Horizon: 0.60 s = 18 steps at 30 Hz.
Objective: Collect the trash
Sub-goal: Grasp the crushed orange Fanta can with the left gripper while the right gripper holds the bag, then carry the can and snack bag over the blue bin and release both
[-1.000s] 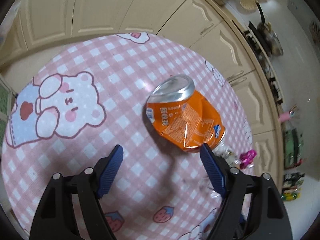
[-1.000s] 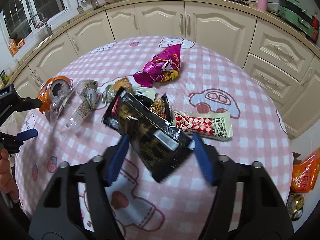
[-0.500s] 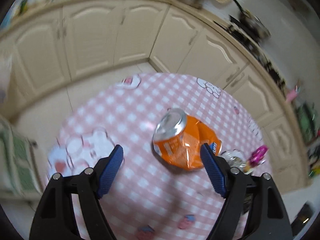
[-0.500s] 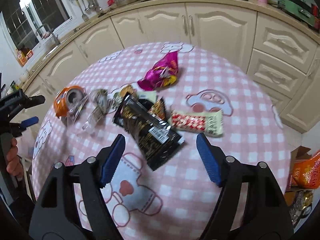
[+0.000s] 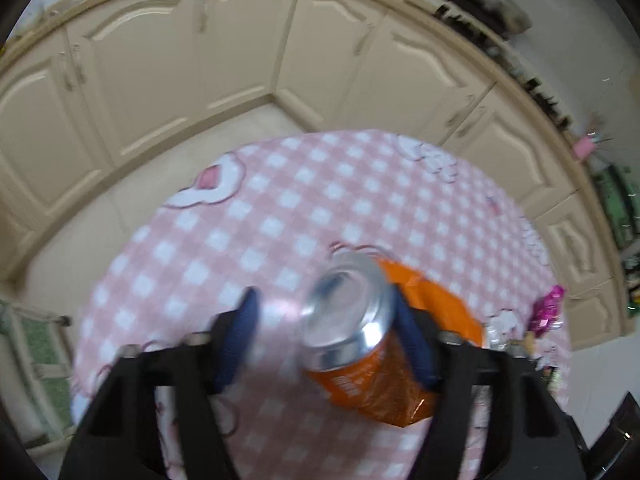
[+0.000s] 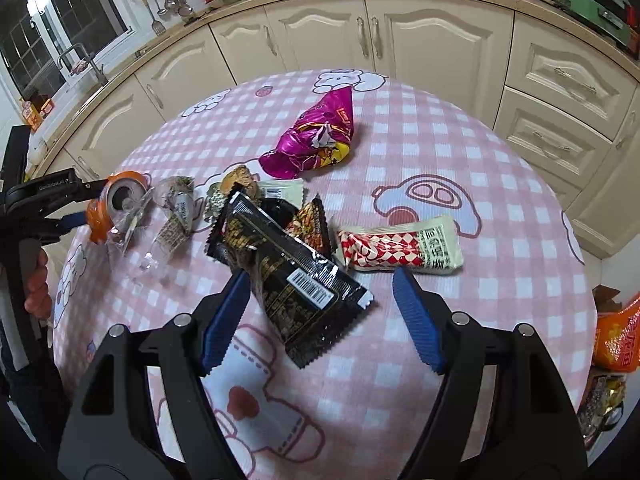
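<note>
Lower centre of the left wrist view: crushed orange aluminium drink can [image 5: 360,344] sits between my left gripper [image 5: 326,336] fingers, silver top facing the lens. Right pad [image 5: 414,344] looks to touch the can; left pad has a gap, so not clamped yet, fingers abt half open. Blurry tho. My right gripper [image 6: 320,316] hangs wide open, holding nothing, over the black foil snack wrapper [image 6: 288,276], prob next pick on the pink checked tablecloth [image 6: 460,152].
</note>
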Motion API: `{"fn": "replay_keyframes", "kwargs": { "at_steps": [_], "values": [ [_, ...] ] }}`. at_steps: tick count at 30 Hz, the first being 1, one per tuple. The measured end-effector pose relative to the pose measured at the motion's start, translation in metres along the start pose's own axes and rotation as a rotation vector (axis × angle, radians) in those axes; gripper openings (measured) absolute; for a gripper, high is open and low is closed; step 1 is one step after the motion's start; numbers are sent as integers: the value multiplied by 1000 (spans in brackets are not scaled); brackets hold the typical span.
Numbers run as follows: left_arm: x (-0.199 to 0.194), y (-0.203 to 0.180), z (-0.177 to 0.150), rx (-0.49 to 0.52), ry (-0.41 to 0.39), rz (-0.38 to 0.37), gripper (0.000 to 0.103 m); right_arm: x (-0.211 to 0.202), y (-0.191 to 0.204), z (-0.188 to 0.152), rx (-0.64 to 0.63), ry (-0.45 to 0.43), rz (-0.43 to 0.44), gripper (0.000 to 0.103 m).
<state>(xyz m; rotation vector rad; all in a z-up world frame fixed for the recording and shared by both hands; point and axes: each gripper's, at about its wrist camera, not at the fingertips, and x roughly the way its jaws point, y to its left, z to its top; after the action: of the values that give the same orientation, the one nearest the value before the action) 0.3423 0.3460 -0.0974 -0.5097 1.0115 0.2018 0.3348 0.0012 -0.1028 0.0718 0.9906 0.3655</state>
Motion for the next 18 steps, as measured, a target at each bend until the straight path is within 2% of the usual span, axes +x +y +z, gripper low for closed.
{"fn": "replay_keyframes", "kwargs": {
  "at_steps": [1,2,5,10,13,14,16,17,18],
  "values": [
    [-1,-1,0,9,7,-51,31,1,0,1,-2,-3,-4,73],
    [-4,-2,0,19,4,-71,19,2,1,2,-5,-5,-5,73],
    [-11,-6,-3,40,-43,9,18,4,3,4,-7,-8,-5,73],
    [-24,2,-10,3,-47,-1,18,2,4,3,-6,-10,5,72],
    [-40,6,-21,5,-72,-23,18,4,5,4,-8,-21,8,63],
    [-45,7,-24,1,-76,-32,18,6,5,4,-10,-29,19,53],
    [-56,8,-34,0,-90,-40,18,6,8,3,-17,-44,16,44],
    [-61,8,-37,1,-98,-41,18,5,9,3,-16,-47,23,35],
    [-65,8,-41,1,-103,-38,18,3,9,2,-15,-47,40,32]
  ]
}}
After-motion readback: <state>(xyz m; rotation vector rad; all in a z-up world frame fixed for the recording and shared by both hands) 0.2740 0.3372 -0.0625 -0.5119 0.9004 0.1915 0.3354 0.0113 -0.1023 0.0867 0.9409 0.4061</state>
